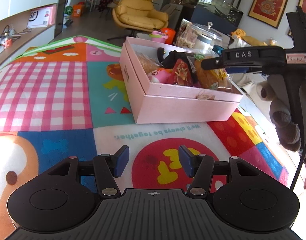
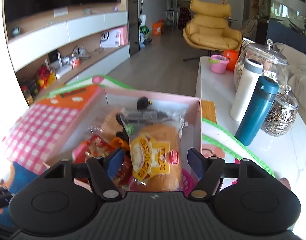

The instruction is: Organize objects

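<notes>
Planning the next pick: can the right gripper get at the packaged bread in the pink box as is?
Probably yes. The right gripper is open directly over the packaged bread, which lies on top in the pink box with nothing covering it.

In the right wrist view the clear-wrapped bread bun [image 2: 156, 156] hides most of the black plush toy [image 2: 143, 102] in the pink cardboard box [image 2: 153, 95]. The red snack packet [image 2: 95, 147] is blurred, its print unreadable. The left wrist view's right edge cuts off the grey-brown plush toy [image 1: 280, 108].
</notes>
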